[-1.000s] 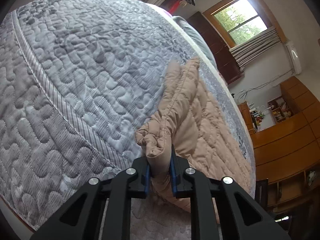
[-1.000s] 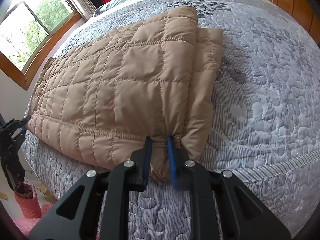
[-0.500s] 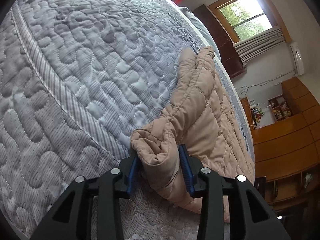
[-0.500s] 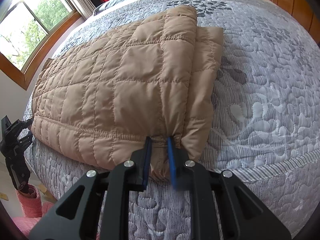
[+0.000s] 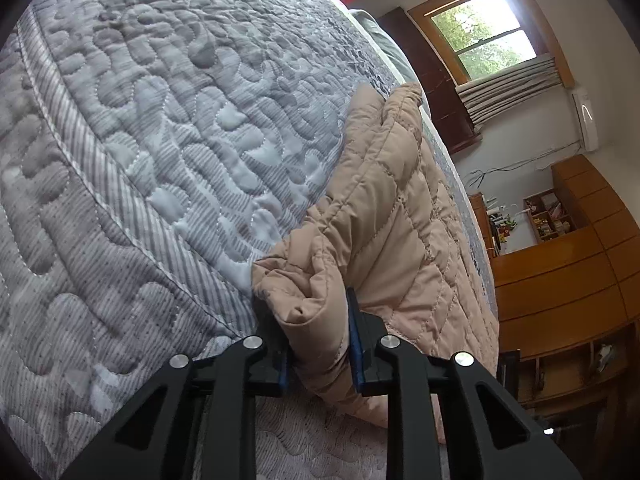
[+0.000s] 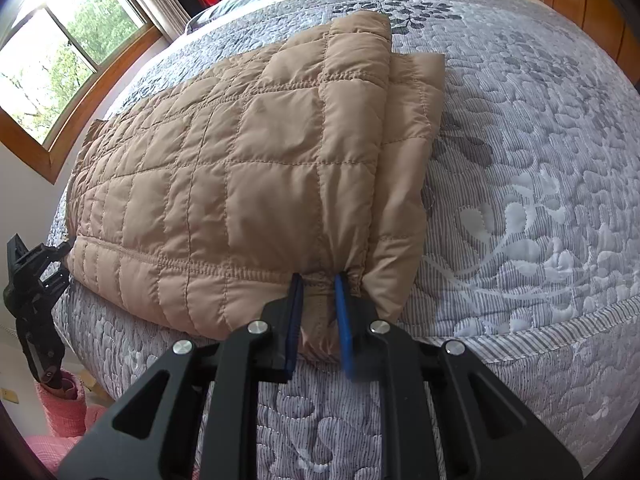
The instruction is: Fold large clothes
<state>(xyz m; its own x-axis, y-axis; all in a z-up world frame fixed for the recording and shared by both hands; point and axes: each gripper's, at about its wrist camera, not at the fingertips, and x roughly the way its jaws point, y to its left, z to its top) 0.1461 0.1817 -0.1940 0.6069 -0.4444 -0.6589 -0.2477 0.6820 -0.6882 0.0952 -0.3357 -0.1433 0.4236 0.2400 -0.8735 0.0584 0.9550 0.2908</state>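
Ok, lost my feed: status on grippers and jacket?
Left gripper closing on the jacket corner. Right gripper clamped on hem. Jacket folded on bed. Nothing in the way.

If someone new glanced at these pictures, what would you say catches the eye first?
First, the tan quilted jacket, folded flat on the grey quilted bedspread with its hem at the bed's near edge. Next, the right gripper, pinching that hem near the folded corner, and the left gripper, closing around a bunched corner of the jacket. A bright window sits upper left in the right wrist view.
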